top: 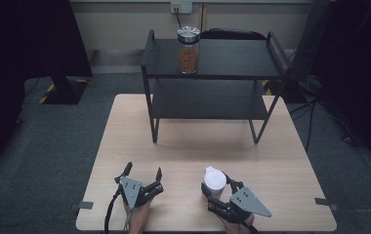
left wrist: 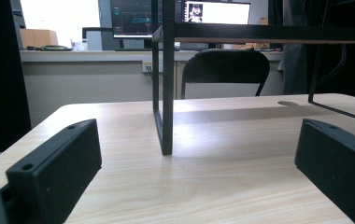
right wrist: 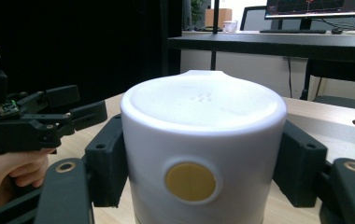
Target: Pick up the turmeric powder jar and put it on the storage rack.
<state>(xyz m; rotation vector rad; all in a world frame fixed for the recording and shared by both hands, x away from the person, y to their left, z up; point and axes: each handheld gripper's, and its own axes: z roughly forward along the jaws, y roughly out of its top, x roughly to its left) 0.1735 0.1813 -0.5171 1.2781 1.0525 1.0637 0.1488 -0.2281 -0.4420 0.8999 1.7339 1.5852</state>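
At the near edge of the wooden table (top: 281,161), we are clamping the right gripper (right wrist: 199,154) on a white lidded canister (right wrist: 202,140) — its pads pressing both sides. Our left gripper (top: 143,171) is resting alongside, jaws wide and empty. We are judging the smooth wall risky — the canister could slip, or clip the black shelf rack (top: 213,73).

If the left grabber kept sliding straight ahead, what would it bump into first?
Probably the near front leg of the black shelf rack: it stands ahead, roughly between the open jaws of the left gripper. Depth is hard to judge.
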